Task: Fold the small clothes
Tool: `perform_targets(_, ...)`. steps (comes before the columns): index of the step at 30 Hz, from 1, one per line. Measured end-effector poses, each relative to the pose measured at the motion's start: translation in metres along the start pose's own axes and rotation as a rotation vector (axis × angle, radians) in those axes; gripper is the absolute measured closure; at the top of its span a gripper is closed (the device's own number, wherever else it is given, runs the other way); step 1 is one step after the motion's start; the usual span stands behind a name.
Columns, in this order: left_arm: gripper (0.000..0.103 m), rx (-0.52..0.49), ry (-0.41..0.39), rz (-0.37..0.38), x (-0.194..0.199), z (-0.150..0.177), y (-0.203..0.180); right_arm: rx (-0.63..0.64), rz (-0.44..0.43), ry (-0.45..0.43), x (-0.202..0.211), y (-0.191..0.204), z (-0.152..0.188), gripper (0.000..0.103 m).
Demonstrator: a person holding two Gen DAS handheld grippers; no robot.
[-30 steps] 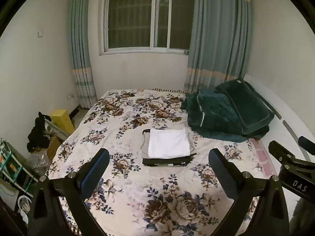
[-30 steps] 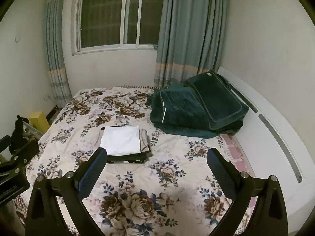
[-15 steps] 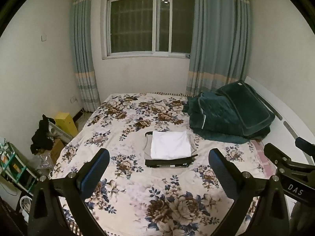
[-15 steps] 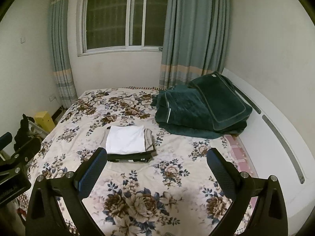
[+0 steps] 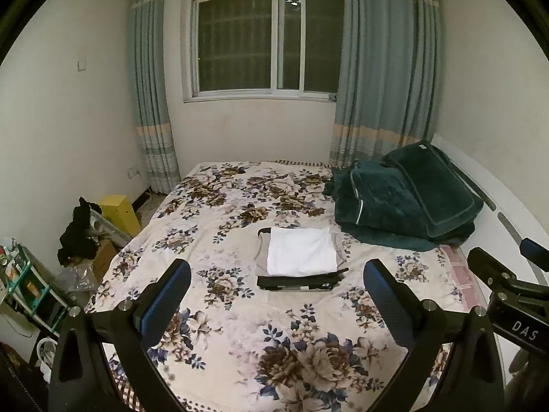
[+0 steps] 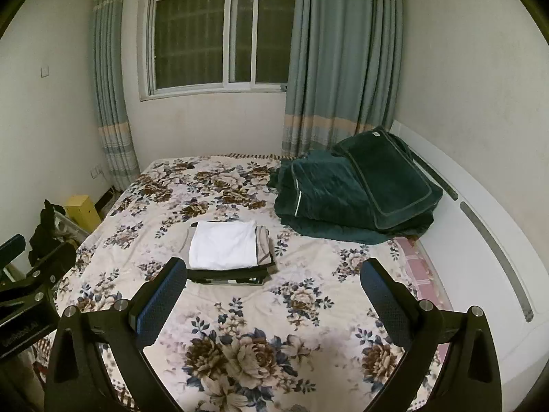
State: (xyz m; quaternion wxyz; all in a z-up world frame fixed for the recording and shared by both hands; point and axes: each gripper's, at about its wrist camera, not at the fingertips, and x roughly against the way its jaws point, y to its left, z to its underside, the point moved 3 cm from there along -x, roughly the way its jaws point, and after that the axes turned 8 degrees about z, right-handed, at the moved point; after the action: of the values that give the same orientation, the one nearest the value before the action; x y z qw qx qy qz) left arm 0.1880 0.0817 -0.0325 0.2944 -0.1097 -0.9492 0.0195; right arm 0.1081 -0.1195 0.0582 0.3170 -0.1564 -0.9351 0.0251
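A stack of folded clothes [image 5: 298,261] lies mid-bed on the floral sheet [image 5: 240,326]: a white piece on top, a beige one under it, dark ones at the bottom. It also shows in the right wrist view [image 6: 226,250]. My left gripper [image 5: 276,295] is open and empty, held above the near part of the bed, short of the stack. My right gripper [image 6: 272,290] is open and empty, likewise back from the stack. Each gripper shows at the edge of the other's view.
A dark green quilt and pillow [image 5: 405,199] are heaped at the bed's far right by the white headboard [image 6: 480,240]. Left of the bed stand a yellow box [image 5: 120,211], dark clothes on a rack [image 5: 77,233] and a cluttered shelf [image 5: 24,281]. A curtained window [image 5: 267,41] is behind.
Both grippers have drawn back and risen away from the stack, which now looks smaller and farther. Both stayed open. The stack has not moved.
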Motion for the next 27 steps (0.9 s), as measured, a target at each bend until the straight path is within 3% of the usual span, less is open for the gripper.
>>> perform_targets(27,0.0,-0.004,-0.022,-0.018,0.0042,-0.0055,0.0036,-0.009,0.0,-0.007,0.0041,0.0029,0.001,0.0)
